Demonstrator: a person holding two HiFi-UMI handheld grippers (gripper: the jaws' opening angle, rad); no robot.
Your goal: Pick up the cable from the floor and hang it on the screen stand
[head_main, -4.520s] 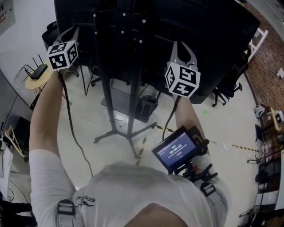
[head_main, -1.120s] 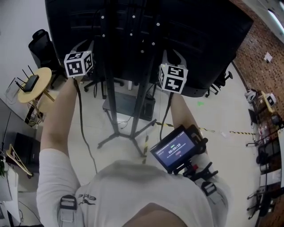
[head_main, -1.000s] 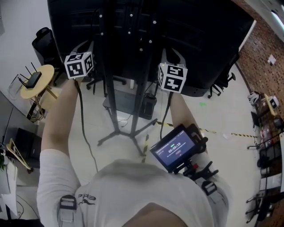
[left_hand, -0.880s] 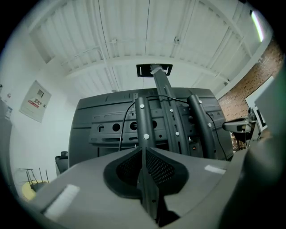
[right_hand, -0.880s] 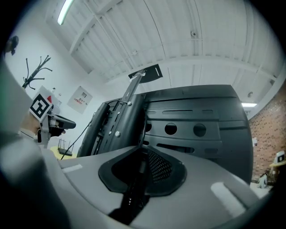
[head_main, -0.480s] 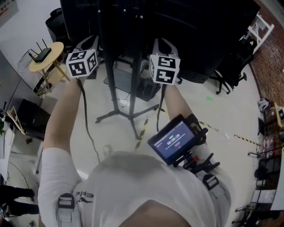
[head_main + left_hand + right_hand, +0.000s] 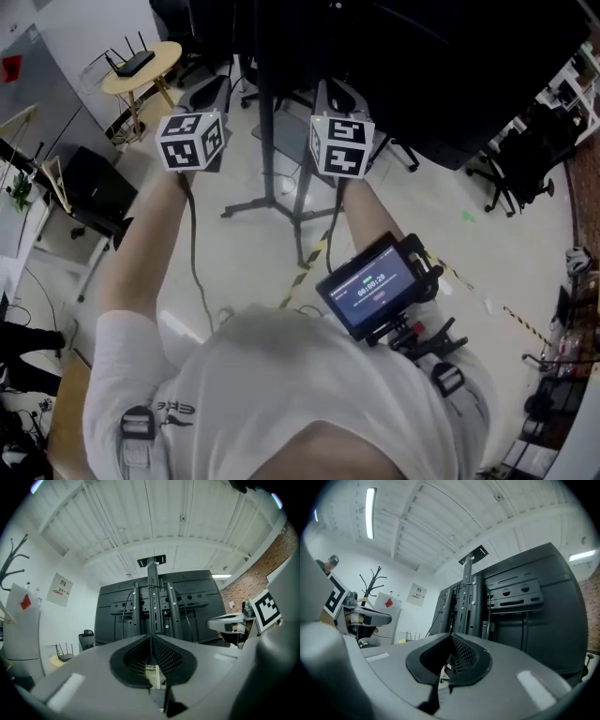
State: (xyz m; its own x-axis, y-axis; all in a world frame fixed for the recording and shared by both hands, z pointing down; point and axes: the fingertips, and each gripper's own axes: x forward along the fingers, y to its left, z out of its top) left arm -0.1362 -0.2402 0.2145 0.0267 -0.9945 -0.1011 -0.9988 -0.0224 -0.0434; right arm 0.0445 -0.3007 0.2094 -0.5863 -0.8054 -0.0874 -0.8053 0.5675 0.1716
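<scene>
The black screen stand (image 7: 265,112) rises in front of me, its legs spread on the pale floor, with the big dark screen (image 7: 422,66) at the upper right. My left gripper (image 7: 212,86) is left of the pole and my right gripper (image 7: 336,89) is right of it, both held short of the stand. In the left gripper view the left gripper (image 7: 151,638) is shut with nothing in it; its jaws have just been closing. The right gripper (image 7: 451,635) is shut and holds nothing. Thin black cables (image 7: 125,613) hang on the back of the screen mount (image 7: 153,602).
A round yellow table (image 7: 141,66) with a router stands at the upper left, above a dark box (image 7: 89,192). Office chairs (image 7: 525,150) sit at the right. Yellow-black tape (image 7: 309,267) marks the floor. A small display (image 7: 375,291) rides on my right forearm.
Both grippers have drawn back and down from the stand, which now stands farther off. The head view has swung, bringing the yellow table and more floor into sight.
</scene>
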